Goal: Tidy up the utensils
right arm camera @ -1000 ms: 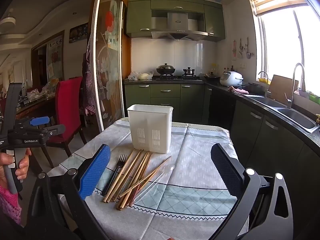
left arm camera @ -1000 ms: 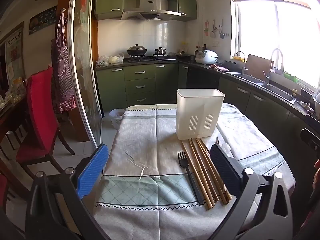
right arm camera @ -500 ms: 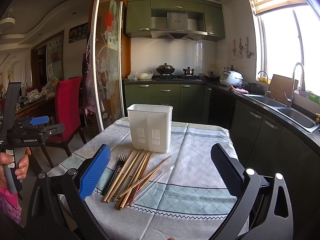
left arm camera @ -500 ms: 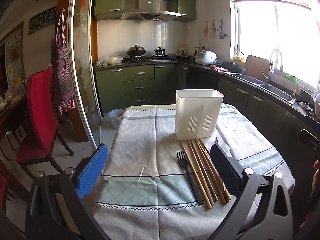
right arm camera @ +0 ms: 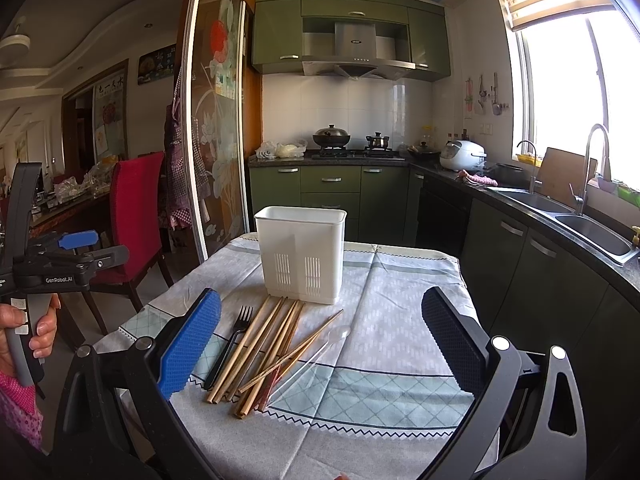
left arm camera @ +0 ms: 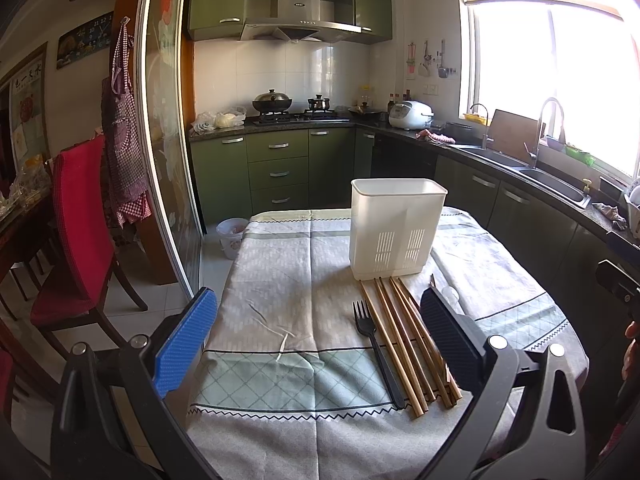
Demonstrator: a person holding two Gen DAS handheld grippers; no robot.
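A white slotted utensil holder (left arm camera: 398, 229) (right arm camera: 302, 254) stands upright on the table. In front of it lie several wooden chopsticks (left arm camera: 404, 338) (right arm camera: 260, 350), a black plastic fork (left arm camera: 378, 354) (right arm camera: 230, 344) and a clear plastic spoon (right arm camera: 316, 354). My left gripper (left arm camera: 320, 336) is open and empty, above the table's near edge, with the utensils just inside its right finger (left arm camera: 448, 334). My right gripper (right arm camera: 322, 344) is open and empty, held above the utensils. The left gripper also shows at the left of the right wrist view (right arm camera: 76, 248).
The table carries a grey and green patterned cloth (left arm camera: 288, 280) (right arm camera: 400, 320). A red chair (left arm camera: 76, 232) and a glass sliding door (left arm camera: 168, 160) stand to the left. Green cabinets, a stove and a sink counter (left arm camera: 532, 172) run behind and to the right.
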